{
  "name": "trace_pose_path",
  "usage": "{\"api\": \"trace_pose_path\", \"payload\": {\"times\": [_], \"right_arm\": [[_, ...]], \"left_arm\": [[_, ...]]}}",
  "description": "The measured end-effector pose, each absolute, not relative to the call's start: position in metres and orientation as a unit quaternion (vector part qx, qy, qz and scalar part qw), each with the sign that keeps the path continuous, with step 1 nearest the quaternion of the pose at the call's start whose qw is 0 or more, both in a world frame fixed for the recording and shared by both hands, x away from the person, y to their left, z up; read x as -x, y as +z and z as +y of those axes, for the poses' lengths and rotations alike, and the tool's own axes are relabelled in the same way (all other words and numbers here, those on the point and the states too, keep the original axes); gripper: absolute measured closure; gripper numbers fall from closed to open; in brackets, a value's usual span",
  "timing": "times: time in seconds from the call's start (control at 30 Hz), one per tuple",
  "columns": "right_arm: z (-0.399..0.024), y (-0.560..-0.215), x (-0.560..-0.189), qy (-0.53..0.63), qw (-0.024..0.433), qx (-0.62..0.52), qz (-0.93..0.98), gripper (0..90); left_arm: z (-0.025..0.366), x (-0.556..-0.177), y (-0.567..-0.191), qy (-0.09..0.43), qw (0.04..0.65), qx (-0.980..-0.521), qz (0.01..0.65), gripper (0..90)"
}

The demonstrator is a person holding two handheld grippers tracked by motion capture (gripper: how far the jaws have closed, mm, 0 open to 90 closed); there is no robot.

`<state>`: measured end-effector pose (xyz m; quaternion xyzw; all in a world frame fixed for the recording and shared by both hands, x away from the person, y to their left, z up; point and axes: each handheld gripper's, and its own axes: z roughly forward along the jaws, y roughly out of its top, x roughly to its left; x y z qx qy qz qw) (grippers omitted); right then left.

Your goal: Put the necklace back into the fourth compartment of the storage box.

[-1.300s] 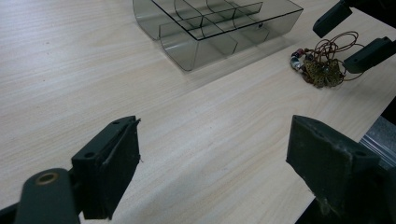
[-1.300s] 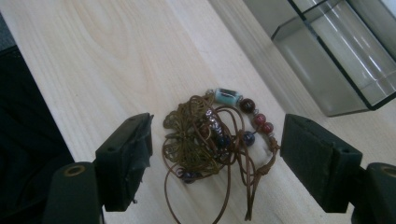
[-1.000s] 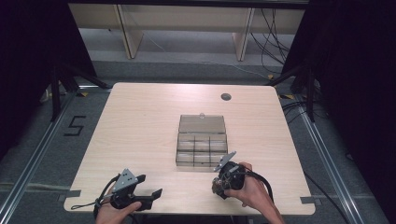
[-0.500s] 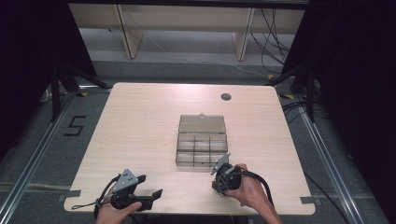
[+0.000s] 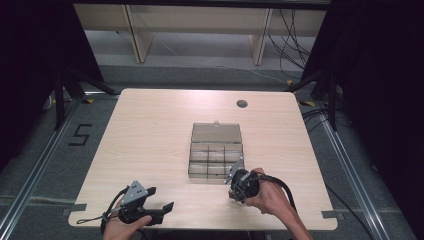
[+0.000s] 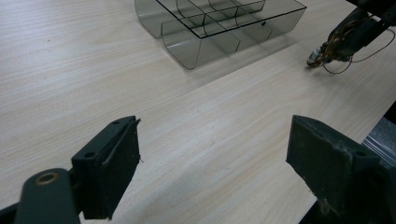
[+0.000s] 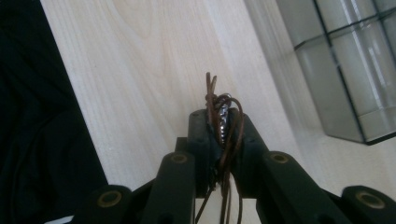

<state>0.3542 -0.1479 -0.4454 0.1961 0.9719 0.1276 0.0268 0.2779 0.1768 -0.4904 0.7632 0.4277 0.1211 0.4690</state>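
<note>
- while both hands sit at the near edge, the light wood worktop (image 5: 150, 130) carries a clear divided box (image 5: 216, 152) just right of centre, lid tipped open at its far side, compartments in rows.
- small round dark grommet (image 5: 242, 104) in the worktop near the far right edge, well apart from the box.
- left tool (image 5: 159, 209) rests low at the near-left of the worktop in the person's left hand (image 5: 125, 227); in the left gripper view its jaws stand wide apart with bare wood between them, nothing gripped.
- right tool (image 5: 234, 186) sits just beside the box's near-right corner, held by the right hand (image 5: 272, 200), tip pointing down at the worktop.
- right tool jaws have just been closing; in the right gripper view they're pressed together on a small bundle of thin brown cord with a metal bit (image 7: 222, 122) in it, loops sticking out past the tips.
- left gripper view shows the same cord bundle (image 6: 329, 51) dangling at the right tool's tip, at or just above the wood, near the box but apart from it. can't tell exactly what the metal piece is.
</note>
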Motion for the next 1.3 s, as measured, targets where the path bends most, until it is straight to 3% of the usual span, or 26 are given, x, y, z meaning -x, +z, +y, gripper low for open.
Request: {"api": "trace_pose_path", "payload": {"times": [0.47,0.7,1.3], "right_arm": [[-0.116,-0.388,-0.371,0.125,0.02,-0.171,0.977,80.3],[-0.096,-0.369,-0.385,0.117,0.039,-0.146,0.982,80.4],[-0.041,-0.383,-0.439,0.097,0.029,-0.148,0.984,80.3]], "left_arm": [[0.176,-0.278,-0.49,0.122,0.475,-0.76,0.426,16.7],[0.175,-0.278,-0.49,0.122,0.476,-0.761,0.424,16.7],[0.175,-0.278,-0.49,0.118,0.477,-0.761,0.423,16.7]]}}
